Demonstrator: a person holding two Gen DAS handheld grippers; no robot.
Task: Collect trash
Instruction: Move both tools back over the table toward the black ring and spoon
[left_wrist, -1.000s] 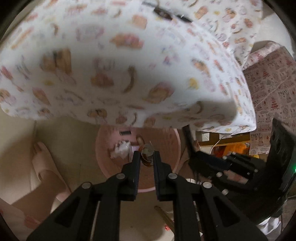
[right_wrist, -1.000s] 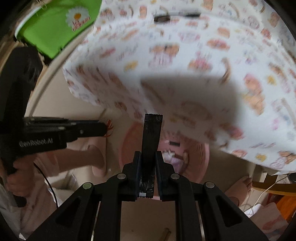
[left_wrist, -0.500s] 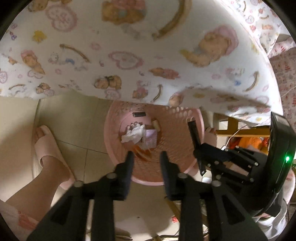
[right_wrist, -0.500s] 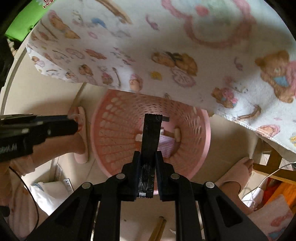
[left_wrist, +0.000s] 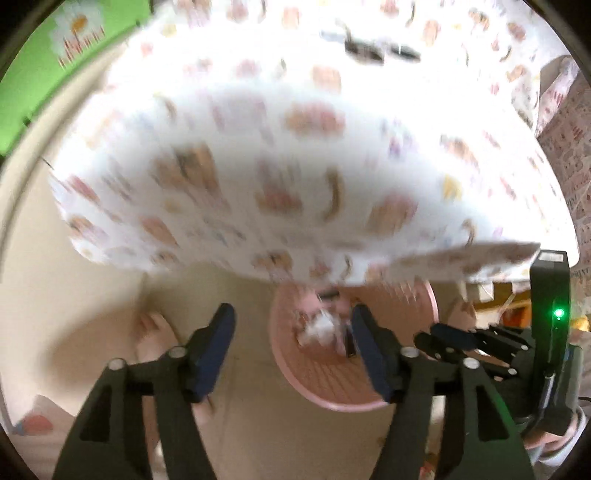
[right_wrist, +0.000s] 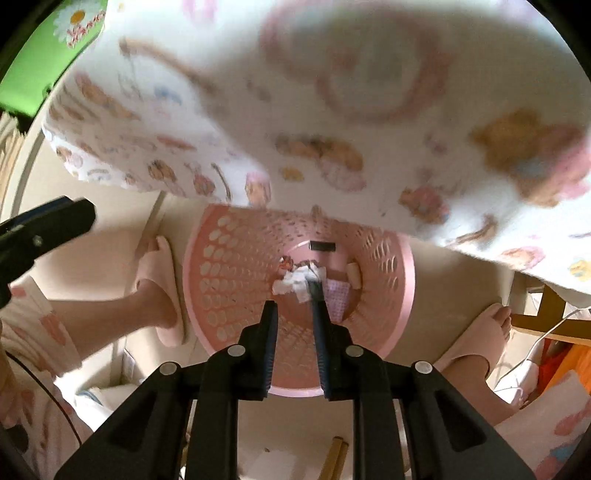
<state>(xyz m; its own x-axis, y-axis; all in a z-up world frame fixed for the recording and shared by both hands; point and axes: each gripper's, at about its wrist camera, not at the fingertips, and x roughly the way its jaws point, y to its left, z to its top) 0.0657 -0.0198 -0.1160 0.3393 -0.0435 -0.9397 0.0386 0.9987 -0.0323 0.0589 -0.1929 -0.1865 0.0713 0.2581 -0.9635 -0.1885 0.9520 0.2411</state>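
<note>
A pink perforated basket (right_wrist: 229, 266) stands on the floor below the table edge; it also shows in the left wrist view (left_wrist: 406, 384). Inside lie crumpled white tissue (right_wrist: 295, 282), a pink checked wrapper (right_wrist: 338, 295), a small black piece (right_wrist: 322, 245) and a dark strip (left_wrist: 350, 345). My right gripper (right_wrist: 293, 306) is open and empty just above the basket. My left gripper (left_wrist: 291, 314) is wide open and empty, up and left of the basket. Both views are blurred by motion.
A white tablecloth with bear prints (right_wrist: 332, 110) overhangs the basket. The person's feet in pink slippers (right_wrist: 166, 295) stand at either side of it. A green cloth with a daisy (left_wrist: 55, 55) is at top left. Wooden legs and an orange item (right_wrist: 561, 350) sit at right.
My right gripper has opened and the black strip it held has dropped into the basket. My left gripper, which dropped its item earlier, has opened wider and pulled up and left.
</note>
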